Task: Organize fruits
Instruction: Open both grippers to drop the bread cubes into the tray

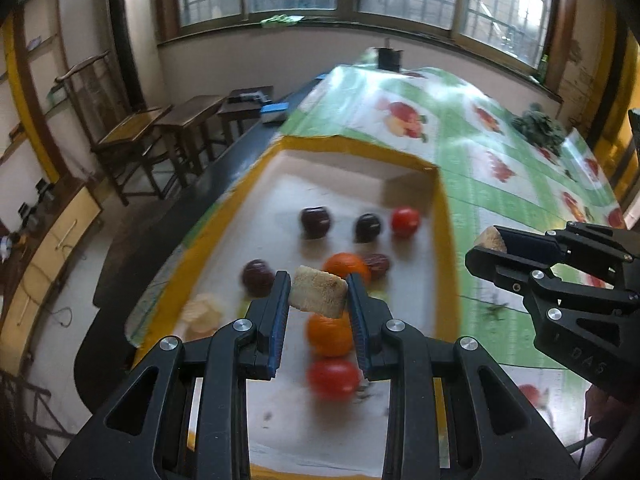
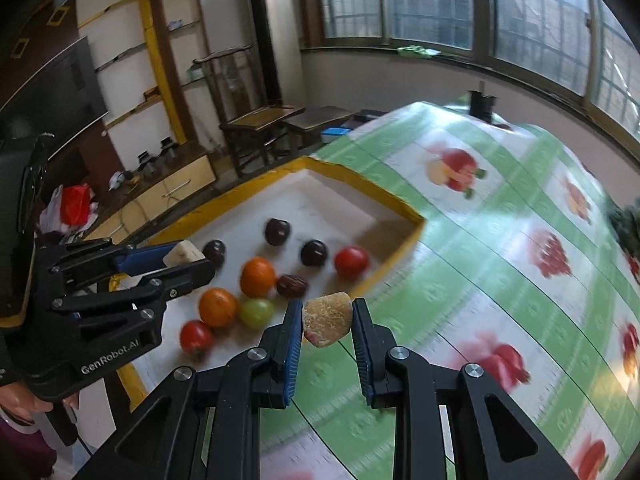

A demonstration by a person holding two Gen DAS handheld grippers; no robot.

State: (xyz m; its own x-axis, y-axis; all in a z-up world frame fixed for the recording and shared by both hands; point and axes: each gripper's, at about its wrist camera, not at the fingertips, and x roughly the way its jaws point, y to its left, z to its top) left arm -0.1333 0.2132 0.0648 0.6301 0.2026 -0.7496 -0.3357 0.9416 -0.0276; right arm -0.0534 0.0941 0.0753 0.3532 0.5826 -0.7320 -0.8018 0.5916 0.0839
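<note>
Gripping a tan, rough-skinned chunk (image 1: 318, 291) between its blue pads, my left gripper (image 1: 319, 294) hangs over the near half of the white tray (image 1: 352, 168) with the yellow rim. What the chunk is I cannot tell; it looks like a cut piece of fruit with a pale face. It hides part of the orange (image 1: 347, 266) at its 1 o'clock, and my fingers cover the top of a second orange (image 1: 329, 334) and crowd the red tomato (image 1: 334, 378) at 6 o'clock. Motion blur smears the dark plums (image 1: 315, 221) and a pale lump (image 1: 202, 312) at 9 o'clock beyond naming.

My right gripper (image 2: 327, 322) is clamped on a similar rounded tan piece (image 2: 327, 319), held over the green fruit-print tablecloth (image 2: 500, 240) just outside the tray's right rim. A green grape (image 2: 257, 312) lies in the tray at its 9 o'clock.
</note>
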